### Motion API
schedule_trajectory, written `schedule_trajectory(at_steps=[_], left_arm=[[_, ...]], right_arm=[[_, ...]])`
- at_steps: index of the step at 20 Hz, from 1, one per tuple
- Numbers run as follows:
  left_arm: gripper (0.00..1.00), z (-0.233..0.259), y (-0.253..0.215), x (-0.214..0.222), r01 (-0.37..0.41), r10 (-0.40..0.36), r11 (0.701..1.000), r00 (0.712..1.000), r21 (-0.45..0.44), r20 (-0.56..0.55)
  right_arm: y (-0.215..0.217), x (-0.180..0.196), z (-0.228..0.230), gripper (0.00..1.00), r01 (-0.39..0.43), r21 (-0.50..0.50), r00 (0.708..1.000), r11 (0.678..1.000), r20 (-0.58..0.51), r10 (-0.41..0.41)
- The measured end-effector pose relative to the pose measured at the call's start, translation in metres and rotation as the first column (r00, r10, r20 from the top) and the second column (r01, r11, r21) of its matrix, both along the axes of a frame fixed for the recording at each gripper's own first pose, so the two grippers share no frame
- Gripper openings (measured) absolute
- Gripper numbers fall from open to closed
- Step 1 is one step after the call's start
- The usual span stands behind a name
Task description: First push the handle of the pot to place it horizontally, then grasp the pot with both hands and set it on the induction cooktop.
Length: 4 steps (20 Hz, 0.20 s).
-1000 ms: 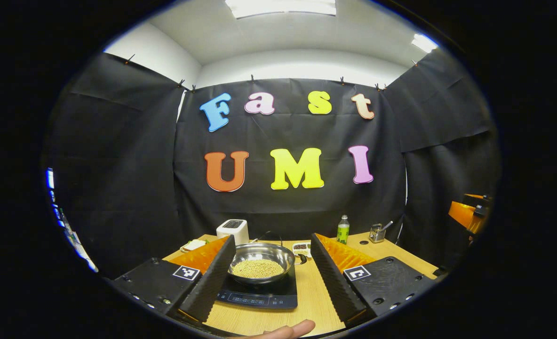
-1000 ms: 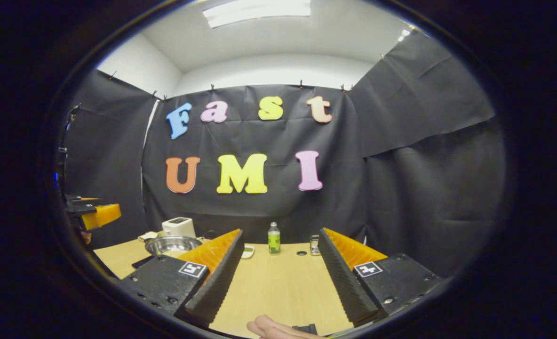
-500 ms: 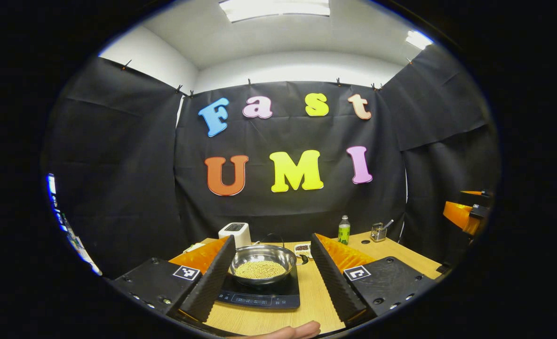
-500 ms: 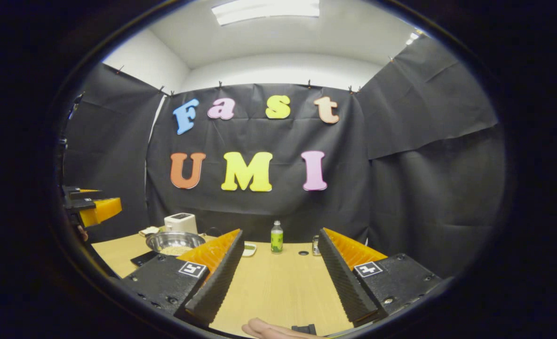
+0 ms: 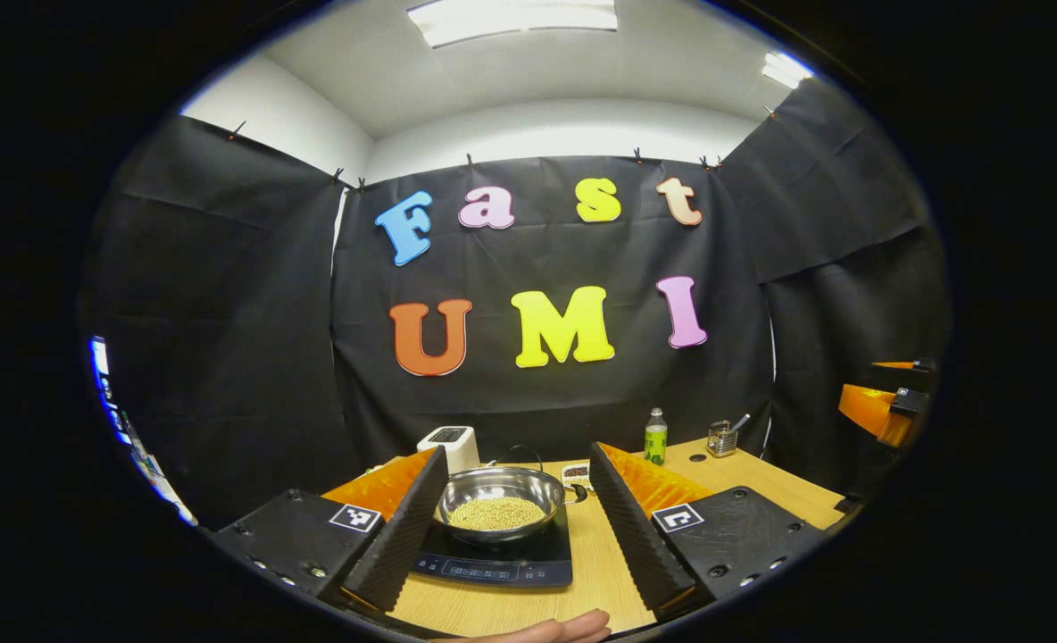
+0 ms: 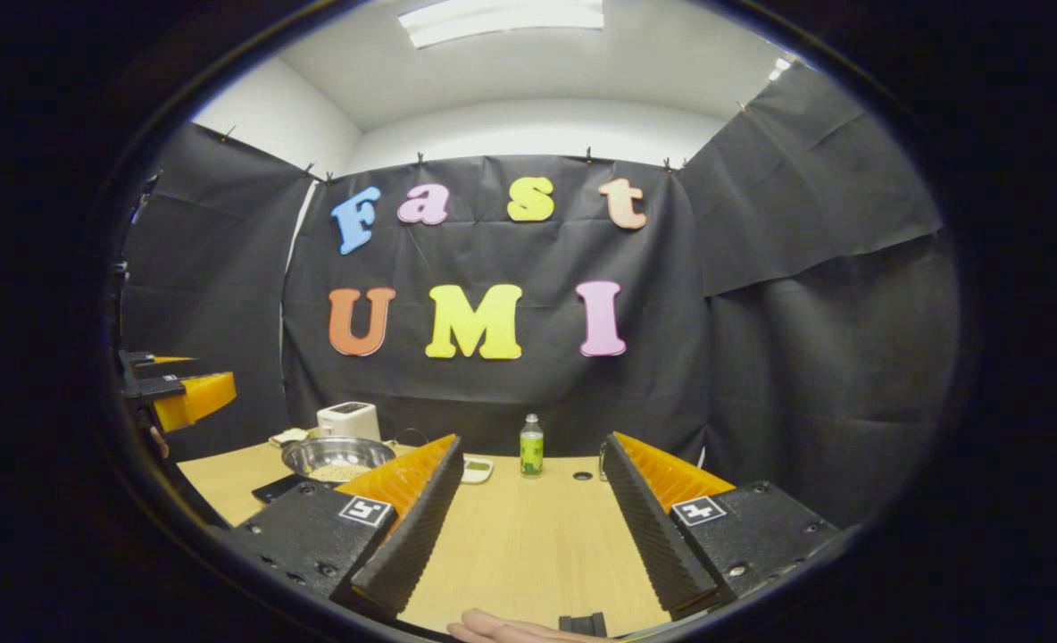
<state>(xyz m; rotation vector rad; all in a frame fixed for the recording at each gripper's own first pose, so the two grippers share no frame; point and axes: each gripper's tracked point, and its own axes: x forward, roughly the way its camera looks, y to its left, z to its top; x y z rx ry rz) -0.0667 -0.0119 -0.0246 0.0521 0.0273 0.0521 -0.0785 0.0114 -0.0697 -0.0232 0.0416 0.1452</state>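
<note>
Pot (image 5: 498, 502) sits on the induction cooktop (image 5: 497, 560), and we see it in the left gripper view framed between the two fingers of the left gripper (image 5: 513, 518), a little past their tips; the metal bowl of it holds a heap of pale yellow beans or grains. We make out a small dark handle stub at about 3 o'clock on its rim and a thin dark arc rising behind it at 12 o'clock, though we cannot tell what that arc belongs to. The left gripper's fingers stand wide apart and touch nothing. Beyond the pot, at 11 o'clock from it, stands a white toaster (image 5: 450, 445); at 1 o'clock a small tray (image 5: 575, 471) of dark bits lies just beside it, and farther toward 2 o'clock a green bottle (image 5: 655, 438) and a small metal holder (image 5: 719, 439) stand on the wooden table (image 5: 761, 482). A fingertip (image 5: 573, 627) of the person shows at 6 o'clock. In the right gripper view the right gripper (image 6: 527, 513) also has its fingers spread apart over bare table, clamped on nothing, with the green bottle upright straight ahead at 12 o'clock. From there we see the pot well off toward 10 o'clock, on the cooktop, with the toaster behind it.
</note>
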Motion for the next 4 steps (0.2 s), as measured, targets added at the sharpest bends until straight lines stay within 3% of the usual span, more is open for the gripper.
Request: schedule_trajectory(at_steps=[4], left_arm=[[0.94,-0.0017,-0.0009,0.0001,0.004,-0.004,1.0,1.0,-0.001,0.0]], right_arm=[[0.0041,-0.0021,-0.0009,0.99,-0.013,0.003,1.0,1.0,0.008,0.013]])
